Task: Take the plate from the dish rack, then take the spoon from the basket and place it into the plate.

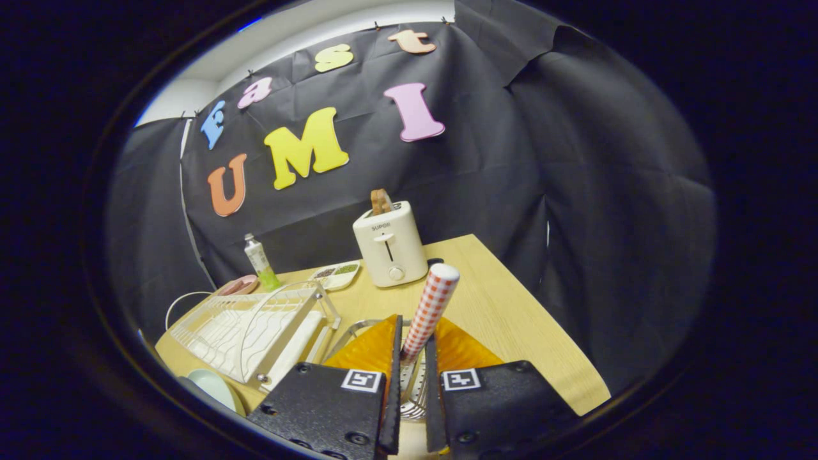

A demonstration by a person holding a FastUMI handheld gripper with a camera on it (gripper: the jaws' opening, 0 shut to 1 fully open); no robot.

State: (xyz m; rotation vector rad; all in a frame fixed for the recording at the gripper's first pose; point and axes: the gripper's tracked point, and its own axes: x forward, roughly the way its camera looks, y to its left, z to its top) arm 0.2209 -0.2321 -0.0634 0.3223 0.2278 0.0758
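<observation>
My gripper (413, 342) is shut on the spoon (431, 306), whose red-and-white checked handle sticks up and away from between the fingers; its bowl is hidden. Below the fingers lies the wire basket (355, 329), with its mesh showing through the gap between them. The white dish rack (249, 326) stands on the table left of the basket. A pale green plate (214, 386) lies flat on the table in front of the rack, to the left of my fingers.
The wooden table (511, 319) stretches to the right of the basket. At the back stand a white toaster (390, 246) with a slice in it, a small divided tray (337, 275), a tube (261, 260) and a pink dish (239, 284).
</observation>
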